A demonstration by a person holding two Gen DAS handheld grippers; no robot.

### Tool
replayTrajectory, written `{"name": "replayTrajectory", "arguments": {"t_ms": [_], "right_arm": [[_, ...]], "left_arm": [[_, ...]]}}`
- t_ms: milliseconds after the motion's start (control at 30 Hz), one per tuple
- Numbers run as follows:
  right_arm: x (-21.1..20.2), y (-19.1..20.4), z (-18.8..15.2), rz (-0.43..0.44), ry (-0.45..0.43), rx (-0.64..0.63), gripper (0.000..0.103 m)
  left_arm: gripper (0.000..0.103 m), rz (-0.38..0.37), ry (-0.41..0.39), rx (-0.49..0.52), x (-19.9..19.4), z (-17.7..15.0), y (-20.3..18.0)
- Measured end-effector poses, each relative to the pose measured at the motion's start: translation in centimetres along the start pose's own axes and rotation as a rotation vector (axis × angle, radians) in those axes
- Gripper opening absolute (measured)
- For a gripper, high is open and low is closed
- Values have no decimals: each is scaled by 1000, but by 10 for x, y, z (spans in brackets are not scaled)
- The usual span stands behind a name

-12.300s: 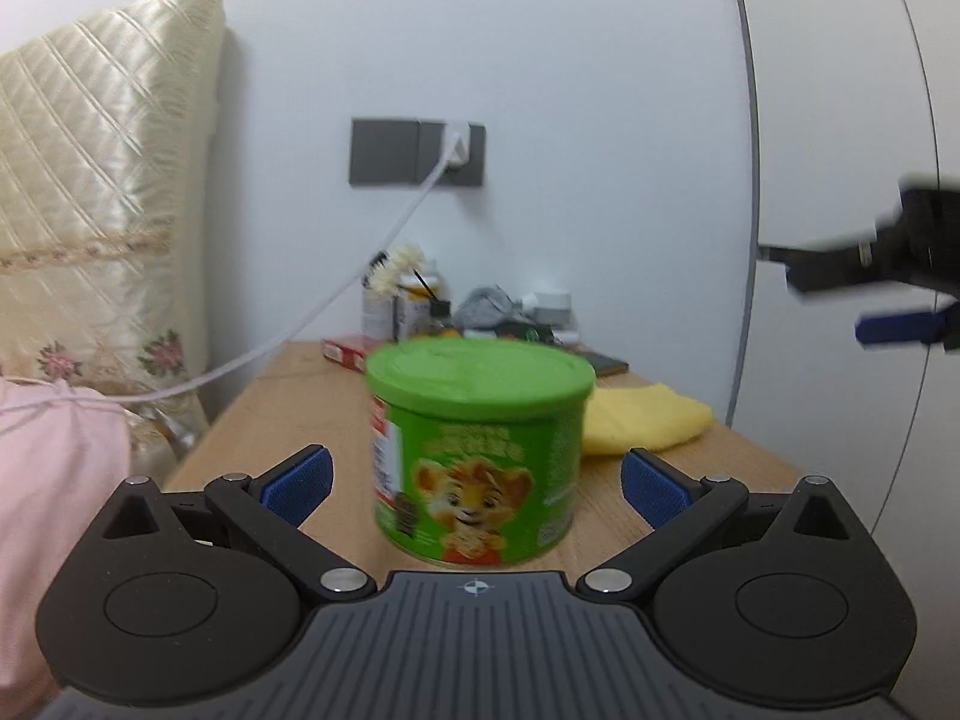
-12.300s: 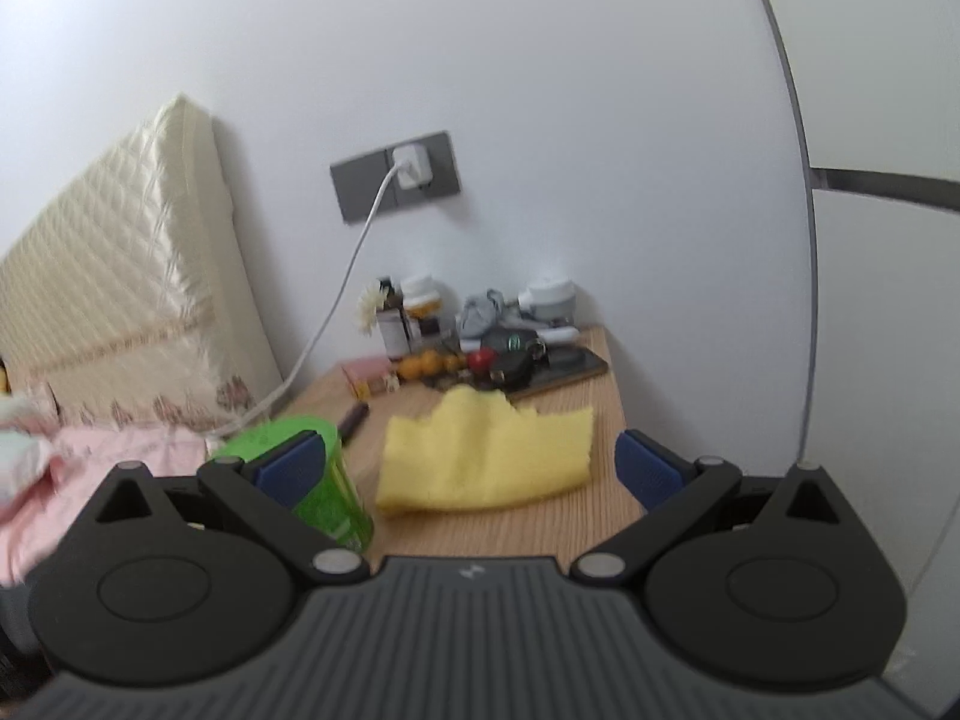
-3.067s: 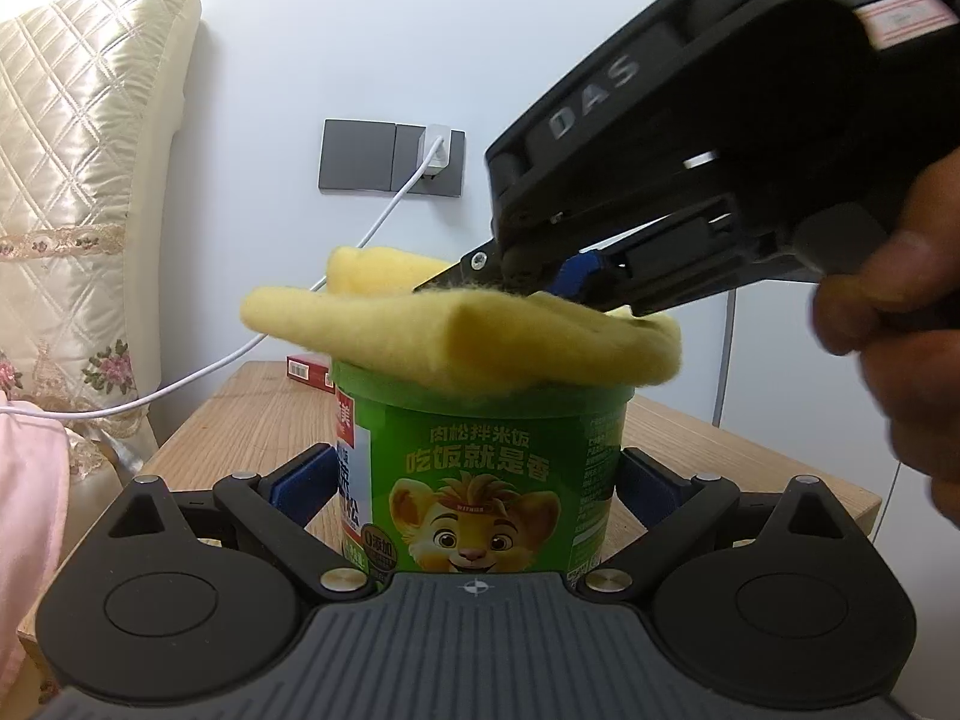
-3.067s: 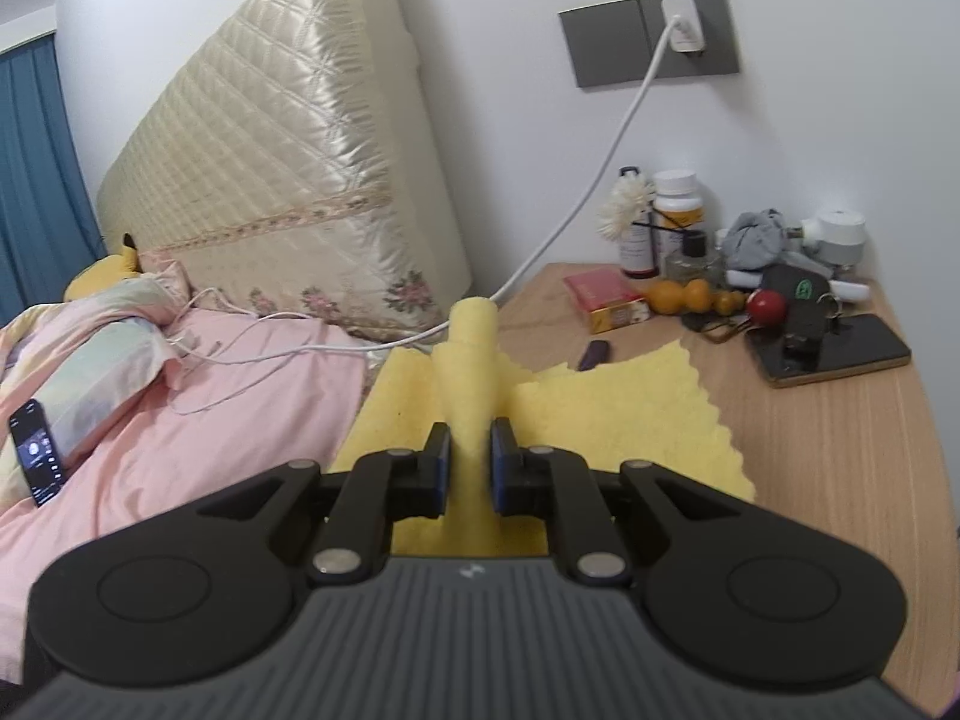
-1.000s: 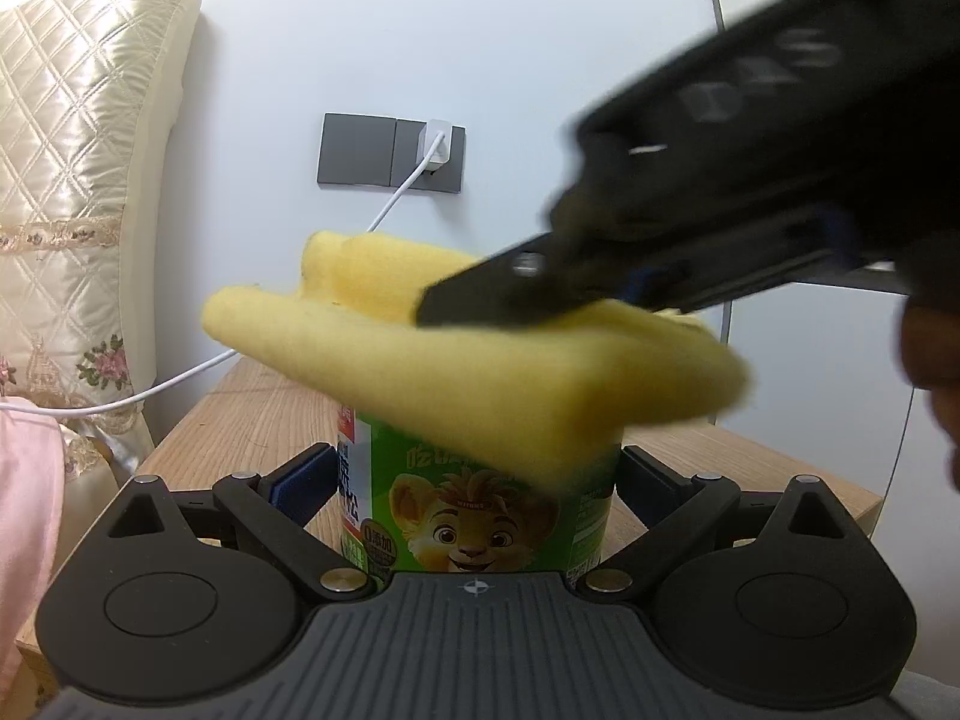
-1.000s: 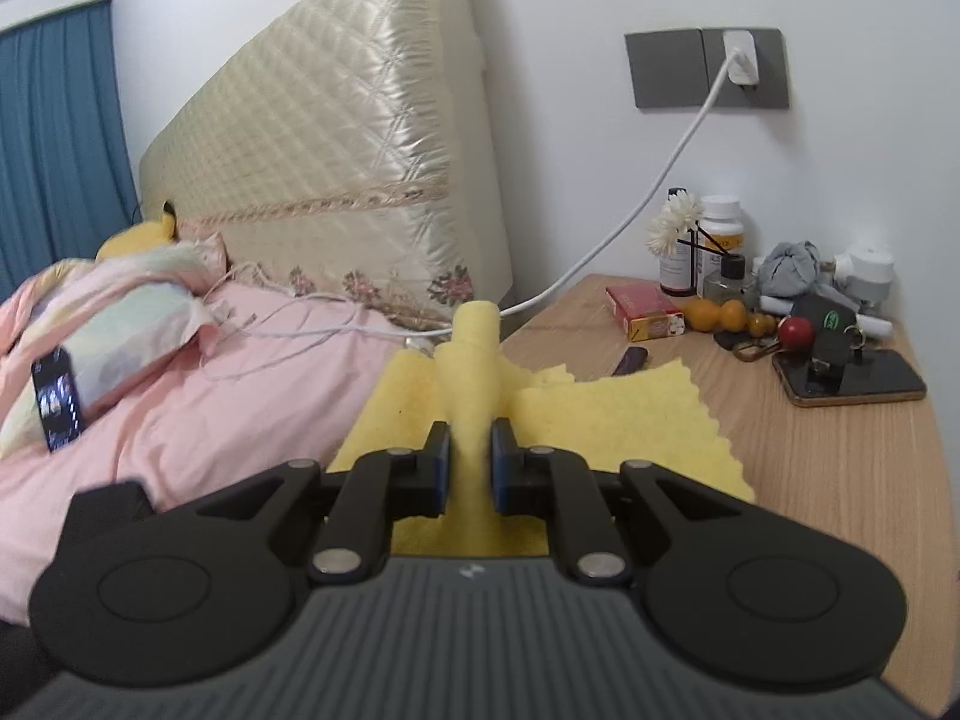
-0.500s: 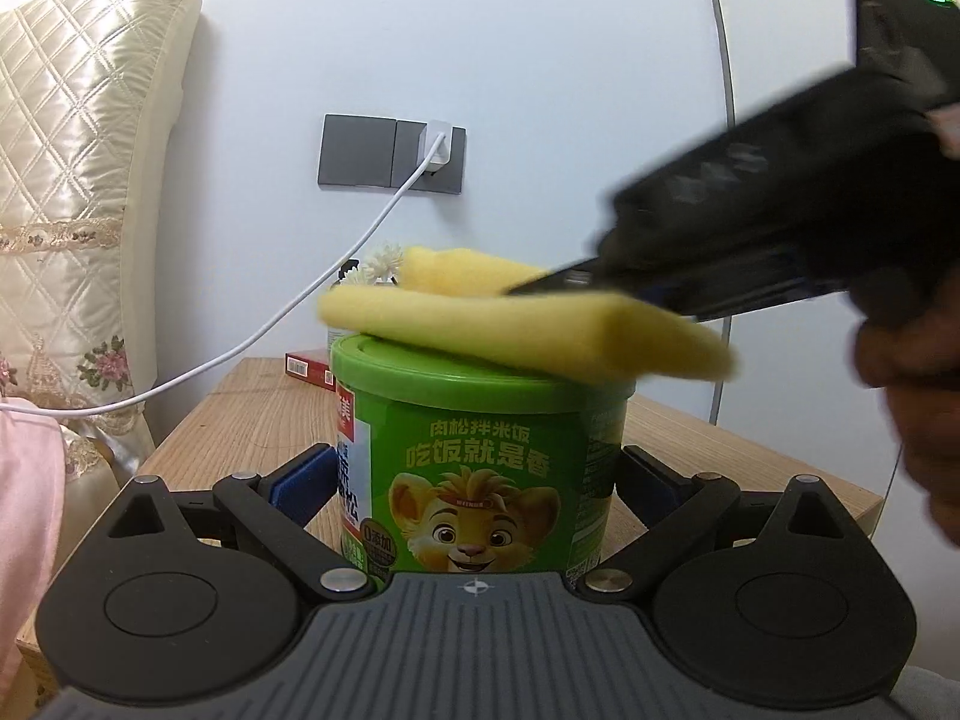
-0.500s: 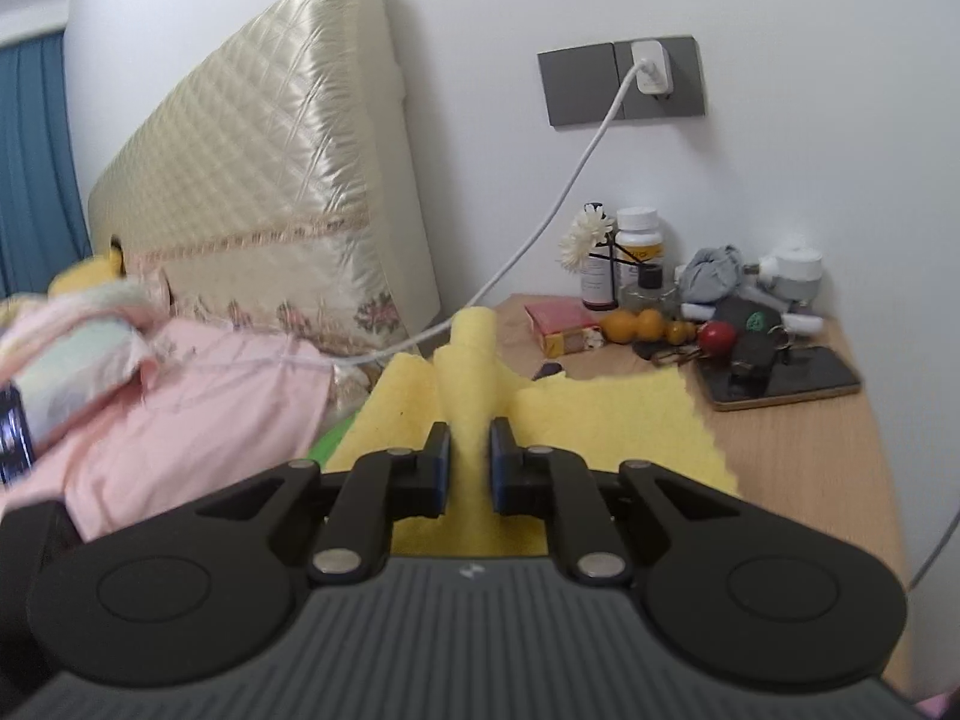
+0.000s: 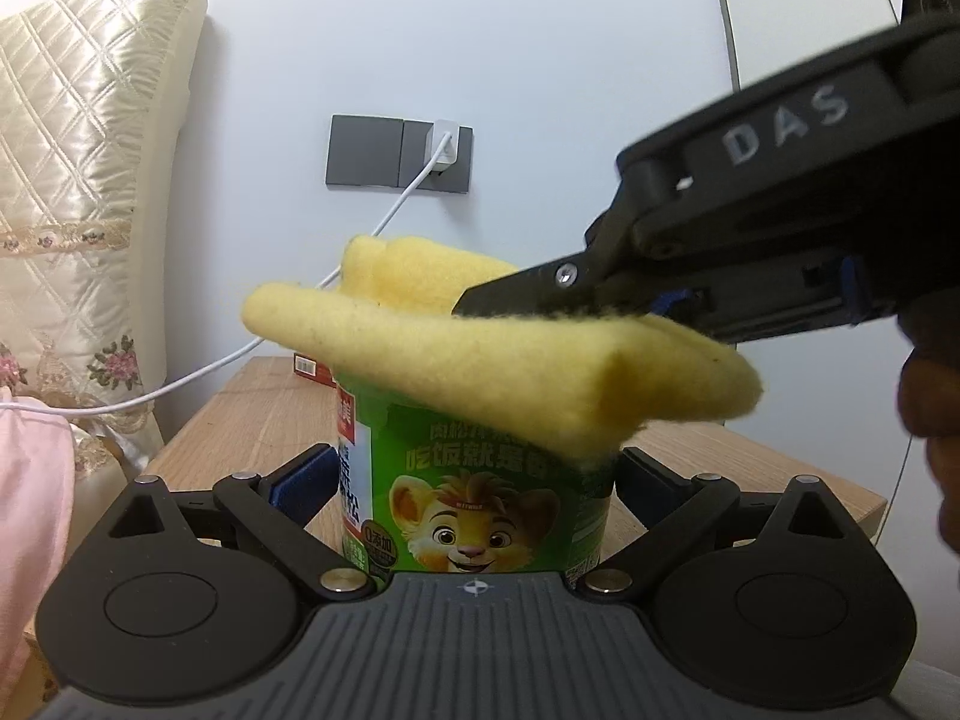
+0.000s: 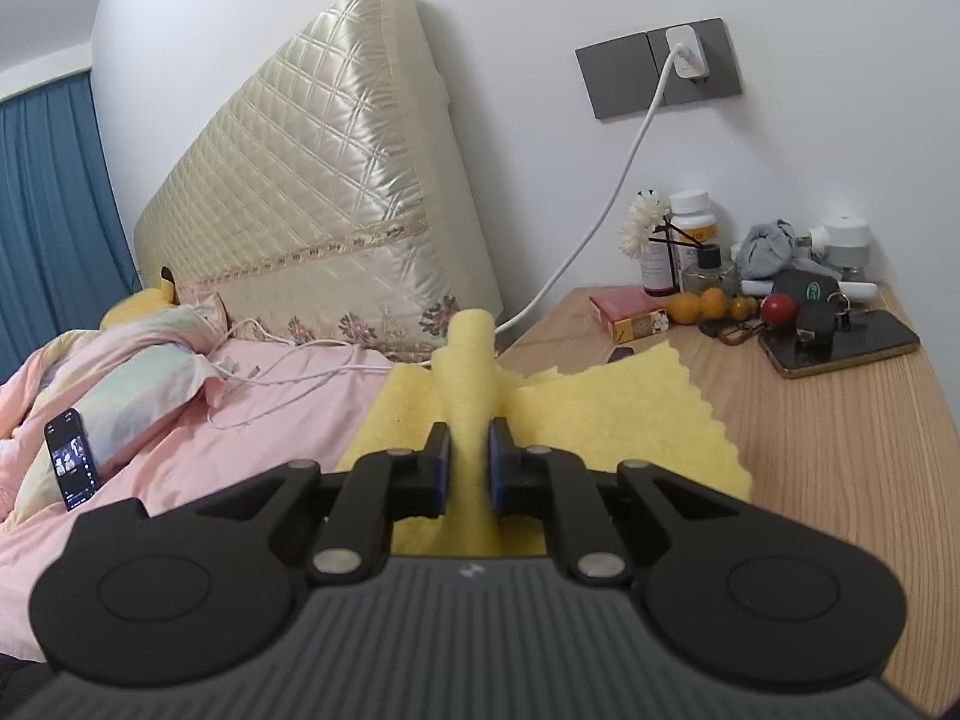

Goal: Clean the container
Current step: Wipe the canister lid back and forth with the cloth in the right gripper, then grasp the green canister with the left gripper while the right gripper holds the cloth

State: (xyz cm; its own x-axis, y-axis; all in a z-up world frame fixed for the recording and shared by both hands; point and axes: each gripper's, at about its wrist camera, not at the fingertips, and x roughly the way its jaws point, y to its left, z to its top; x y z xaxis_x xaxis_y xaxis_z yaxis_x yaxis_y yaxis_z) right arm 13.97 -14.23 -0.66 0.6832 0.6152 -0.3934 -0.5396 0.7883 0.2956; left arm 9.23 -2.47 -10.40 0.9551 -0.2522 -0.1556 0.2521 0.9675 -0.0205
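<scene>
Since half a second ago the yellow cloth (image 9: pixel 504 372) has slid toward the camera and now droops over the near edge of the green container (image 9: pixel 474 510), hiding its lid. From the right wrist view, the right gripper (image 10: pixel 469 468) has its fingers pressed together on a raised fold of the cloth, the rest spreading flat below and ahead of it. From the left wrist view, the left gripper (image 9: pixel 474 474) brackets the container, its blue pads (image 9: pixel 303 474) against both sides of the can, which stands upright on the wooden bedside table (image 9: pixel 240 414). A hand (image 9: pixel 933 420) shows at the right edge behind the right gripper's body. Farther out on the table lie a phone (image 10: pixel 840 342), keys (image 10: pixel 813 306), small oranges (image 10: pixel 702 303), a red box (image 10: pixel 630 312) and bottles (image 10: pixel 690 240). A white cable (image 10: pixel 624 180) runs from the wall socket (image 10: pixel 660 66) to the pink bedding (image 10: pixel 210 414).
</scene>
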Motion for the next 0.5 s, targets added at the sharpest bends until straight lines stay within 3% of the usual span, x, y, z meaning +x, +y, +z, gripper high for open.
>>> {"name": "replayTrajectory", "arguments": {"t_ms": [167, 400, 500], "right_arm": [[-5, -3, 3, 12, -26, 63, 14], [-41, -32, -18, 38, -251, 289, 14], [-60, -62, -37, 36, -312, 451, 14]], "left_arm": [[99, 55, 2, 61, -23, 13, -4], [99, 127, 14, -69, -79, 22, 8], [99, 137, 26, -98, -85, 33, 3]]}}
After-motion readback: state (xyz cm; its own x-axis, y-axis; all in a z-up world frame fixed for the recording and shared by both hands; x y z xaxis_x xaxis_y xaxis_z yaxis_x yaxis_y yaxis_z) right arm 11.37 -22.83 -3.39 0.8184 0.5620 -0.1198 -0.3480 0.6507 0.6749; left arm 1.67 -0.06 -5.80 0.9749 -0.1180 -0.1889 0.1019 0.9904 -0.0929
